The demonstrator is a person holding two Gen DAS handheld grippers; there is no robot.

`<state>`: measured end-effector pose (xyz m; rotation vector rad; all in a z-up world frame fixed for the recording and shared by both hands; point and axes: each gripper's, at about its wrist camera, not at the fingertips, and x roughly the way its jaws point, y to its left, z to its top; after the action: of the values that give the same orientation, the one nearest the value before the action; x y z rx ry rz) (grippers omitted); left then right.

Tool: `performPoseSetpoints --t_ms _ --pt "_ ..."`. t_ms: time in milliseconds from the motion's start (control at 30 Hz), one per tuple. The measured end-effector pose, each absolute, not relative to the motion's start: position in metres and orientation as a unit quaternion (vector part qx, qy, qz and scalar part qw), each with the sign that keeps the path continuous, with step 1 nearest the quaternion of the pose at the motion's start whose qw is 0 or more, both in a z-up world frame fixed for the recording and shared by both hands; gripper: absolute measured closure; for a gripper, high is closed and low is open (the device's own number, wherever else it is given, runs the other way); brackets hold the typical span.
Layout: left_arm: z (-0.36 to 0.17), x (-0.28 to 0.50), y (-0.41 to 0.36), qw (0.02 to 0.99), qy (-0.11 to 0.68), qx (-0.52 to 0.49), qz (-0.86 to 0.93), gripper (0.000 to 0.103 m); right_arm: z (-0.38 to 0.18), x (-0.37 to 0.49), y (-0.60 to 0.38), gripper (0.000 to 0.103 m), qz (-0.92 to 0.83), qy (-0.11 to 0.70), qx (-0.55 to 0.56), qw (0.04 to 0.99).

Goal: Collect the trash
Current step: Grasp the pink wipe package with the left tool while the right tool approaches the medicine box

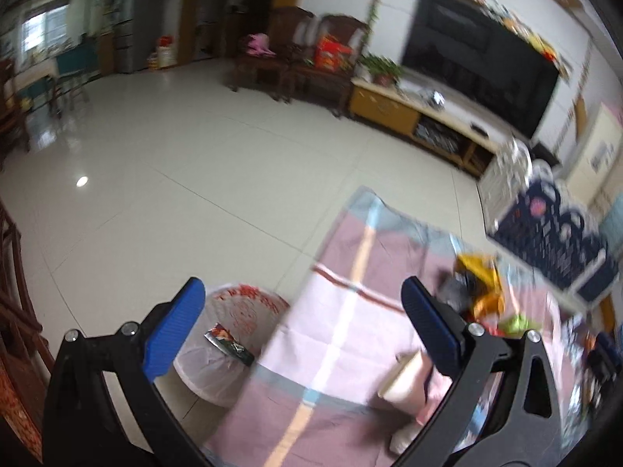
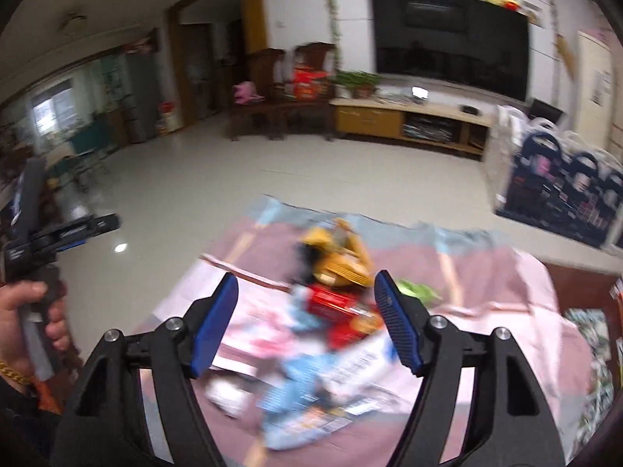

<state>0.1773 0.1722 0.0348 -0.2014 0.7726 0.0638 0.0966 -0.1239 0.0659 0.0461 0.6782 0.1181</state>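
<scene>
The left tool [image 1: 303, 311] is spread wide with nothing between its blue pads, hanging over the near edge of a bench [image 1: 342, 334] covered with a pink checked cloth. Below and to its left, on the tiled floor [image 1: 163, 163], stands a white mesh bin [image 1: 233, 334] with a red-printed liner; a dark snack wrapper [image 1: 229, 344] lies inside it. The right tool [image 2: 305, 317] is likewise wide open and empty, raised above a blurred heap of trash [image 2: 335, 280] in the middle of the cloth: yellow packaging, a red box [image 2: 331, 299], a green scrap [image 2: 418, 290] and a pale blue packet [image 2: 296, 397] nearer the camera. The person's left hand [image 2: 27, 323] grips its handle at the frame's left edge.
</scene>
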Motion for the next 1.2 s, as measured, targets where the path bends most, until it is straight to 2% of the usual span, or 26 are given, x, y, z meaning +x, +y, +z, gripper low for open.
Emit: performPoseSetpoints --t_ms 133,333,867,1200 --pt "0.002 0.177 0.114 0.9 0.434 -0.045 -0.024 0.003 0.042 0.106 -0.166 0.031 0.019 0.387 0.071 0.919" --pt "-0.014 0.156 0.061 0.895 0.442 0.025 -0.054 0.003 0.035 0.106 -0.168 0.031 0.018 0.399 0.052 0.915" --pt "-0.013 0.158 0.048 0.884 0.454 0.037 -0.107 0.003 0.027 0.112 -0.173 0.031 0.025 0.418 0.024 0.908" --pt "-0.03 0.155 0.029 0.867 0.475 0.083 -0.127 0.003 0.02 0.114 -0.17 0.031 0.035 0.439 0.024 0.897"
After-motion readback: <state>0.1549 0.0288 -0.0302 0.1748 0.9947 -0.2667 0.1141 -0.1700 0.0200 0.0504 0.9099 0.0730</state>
